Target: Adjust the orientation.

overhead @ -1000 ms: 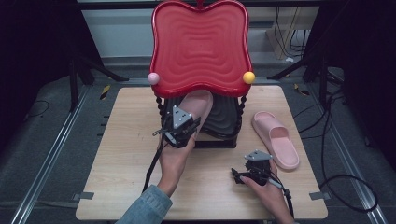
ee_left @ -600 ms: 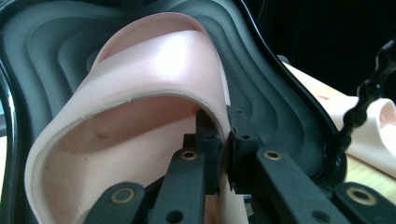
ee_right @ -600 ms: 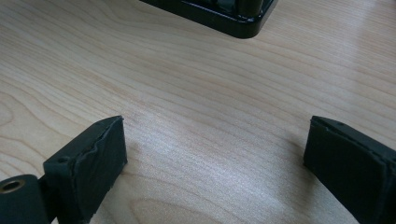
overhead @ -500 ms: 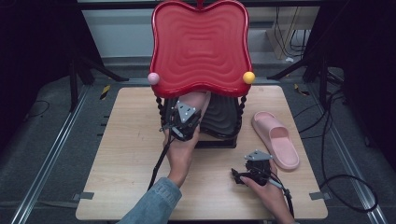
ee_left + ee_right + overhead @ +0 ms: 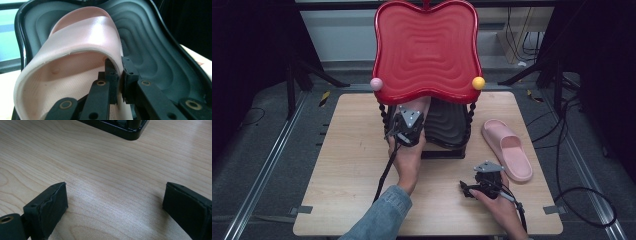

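Pinching only the slipper's [image 5: 82, 37] thin strap edge, my left gripper [image 5: 119, 75] risks it slipping onto the rack's lower tray [image 5: 155, 47], probably; right gripper [image 5: 115, 202] stands open, empty.

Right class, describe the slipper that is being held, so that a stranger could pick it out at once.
Start at the tall red wavy-shelved rack standing at the back of the wooden table. Under its top shelf, the left hand-held gripper pinches a pale pink rubber slipper by its strap edge. Its twin slipper lies free, right of the rack.
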Available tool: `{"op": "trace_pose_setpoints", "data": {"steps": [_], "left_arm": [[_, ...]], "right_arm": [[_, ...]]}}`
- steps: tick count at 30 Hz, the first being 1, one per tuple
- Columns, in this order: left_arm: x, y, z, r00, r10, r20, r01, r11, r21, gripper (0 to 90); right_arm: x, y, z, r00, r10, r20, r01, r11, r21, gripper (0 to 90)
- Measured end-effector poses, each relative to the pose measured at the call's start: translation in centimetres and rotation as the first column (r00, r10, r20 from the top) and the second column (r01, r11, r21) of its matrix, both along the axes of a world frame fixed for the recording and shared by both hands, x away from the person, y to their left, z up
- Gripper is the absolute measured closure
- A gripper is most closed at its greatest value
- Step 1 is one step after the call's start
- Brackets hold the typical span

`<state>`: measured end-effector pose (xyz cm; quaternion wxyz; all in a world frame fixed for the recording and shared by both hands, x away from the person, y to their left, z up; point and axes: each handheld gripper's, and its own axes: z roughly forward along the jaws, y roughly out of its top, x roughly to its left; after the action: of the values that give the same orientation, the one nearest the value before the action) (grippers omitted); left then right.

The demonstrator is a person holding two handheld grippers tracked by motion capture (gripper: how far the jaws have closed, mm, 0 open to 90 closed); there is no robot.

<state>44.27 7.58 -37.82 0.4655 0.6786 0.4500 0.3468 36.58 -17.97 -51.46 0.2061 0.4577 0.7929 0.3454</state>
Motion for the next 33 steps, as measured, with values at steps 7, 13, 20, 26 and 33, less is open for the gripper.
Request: {"op": "trace_pose_setpoints", "data": {"steps": [7,13,20,26,33], "left_arm": [[0.2,-0.5,-0.3,0.9998,-0.010,-0.019,0.011,0.9994,0.034,84.3],[0.4,0.1,0.0,0.9968,-0.049,-0.064,0.050,0.9987,0.013,81.2],[-0.1,0.1,0.2,0.9939,-0.080,-0.076,0.082,0.9964,0.023,74.1],[-1.0,0.4,0.3,0.9893,-0.114,-0.091,0.118,0.9919,0.046,59.3],[-2.3,1.4,-0.2,0.9834,-0.152,-0.099,0.160,0.9843,0.074,53.8]], "right_arm": [[0.0,0.0,0.0,1.0000,0.001,-0.002,-0.001,1.000,0.001,6.0],[0.0,0.0,0.0,1.0000,0.002,-0.002,-0.002,1.000,0.001,6.0],[0.0,0.0,0.0,1.0000,0.000,-0.004,0.000,1.000,0.003,6.0],[0.0,0.0,0.0,1.0000,0.002,-0.003,-0.002,1.000,0.002,6.0],[0.0,0.0,0.0,1.0000,0.003,-0.003,-0.003,1.000,0.002,6.0]]}}
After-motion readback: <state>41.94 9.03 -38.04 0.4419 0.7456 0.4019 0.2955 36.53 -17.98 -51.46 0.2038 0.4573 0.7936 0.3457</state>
